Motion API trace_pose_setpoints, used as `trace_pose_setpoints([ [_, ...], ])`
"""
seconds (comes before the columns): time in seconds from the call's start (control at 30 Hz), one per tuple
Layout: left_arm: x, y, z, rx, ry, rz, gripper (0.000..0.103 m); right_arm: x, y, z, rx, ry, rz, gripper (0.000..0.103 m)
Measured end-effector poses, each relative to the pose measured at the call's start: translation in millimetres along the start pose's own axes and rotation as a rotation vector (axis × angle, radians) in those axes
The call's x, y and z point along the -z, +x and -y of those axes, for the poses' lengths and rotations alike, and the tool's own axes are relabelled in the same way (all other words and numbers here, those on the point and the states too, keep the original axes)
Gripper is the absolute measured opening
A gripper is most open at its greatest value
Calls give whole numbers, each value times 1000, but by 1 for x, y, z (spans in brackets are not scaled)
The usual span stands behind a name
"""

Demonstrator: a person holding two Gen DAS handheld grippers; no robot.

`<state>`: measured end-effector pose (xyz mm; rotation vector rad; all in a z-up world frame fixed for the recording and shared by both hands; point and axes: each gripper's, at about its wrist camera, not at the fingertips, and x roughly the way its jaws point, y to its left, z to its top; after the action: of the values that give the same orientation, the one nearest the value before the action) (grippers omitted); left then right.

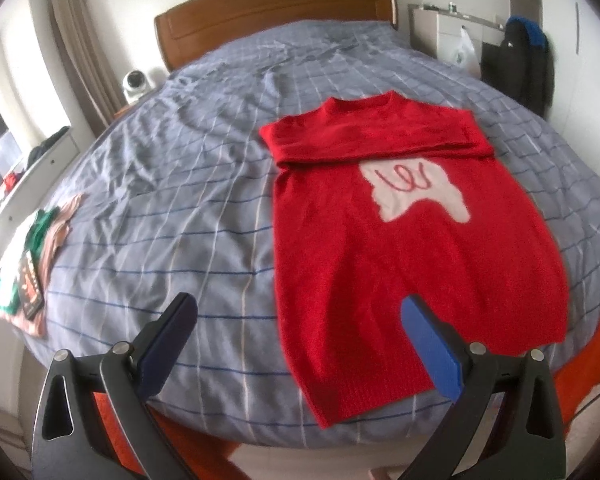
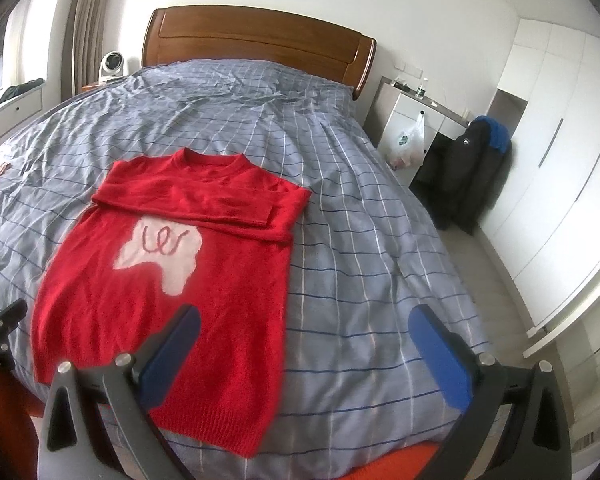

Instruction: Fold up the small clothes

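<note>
While both grippers gape, the sweater seemingly lies just beyond

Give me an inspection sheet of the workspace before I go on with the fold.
Surface: bed with a wrinkled blue checked cover.
Job's things: red sweater lies flat, chest up, both sleeves folded across the chest, hem at the near edge.
Clutter: small pile of clothes at the bed's left edge.
Grippers: left gripper open, holding nothing, one finger over the sweater's hem; right gripper open, holding nothing.
Cables: nothing seen.
Surroundings: wooden headboard, white fan, plastic bag, dark jacket on a chair, white wardrobe.
</note>
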<state>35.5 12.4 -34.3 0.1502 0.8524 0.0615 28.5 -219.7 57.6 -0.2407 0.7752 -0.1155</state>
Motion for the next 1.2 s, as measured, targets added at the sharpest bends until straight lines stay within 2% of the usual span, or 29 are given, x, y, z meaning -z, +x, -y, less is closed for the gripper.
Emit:
trace_pose_setpoints([
  [0.23,4,7,-5,-14,-8,-23,102,4,8,1,17,-8,-16,102],
  [0.3,7,12,-8,-43,2,-42,102,8,12,2,13,-8,-23,102],
  [0.37,9,14,-12,-75,2,-46,102,17,20,8,-11,1,-50,102],
  [0.5,6,9,-15,-70,-13,-38,102,40,31,14,-1,6,-109,102],
  [0.63,2,5,-9,-77,15,-19,102,55,39,10,-25,8,-160,102],
  [1.2,-1,-5,-7,-60,23,-1,102,49,32,-30,-86,-69,-144,102],
])
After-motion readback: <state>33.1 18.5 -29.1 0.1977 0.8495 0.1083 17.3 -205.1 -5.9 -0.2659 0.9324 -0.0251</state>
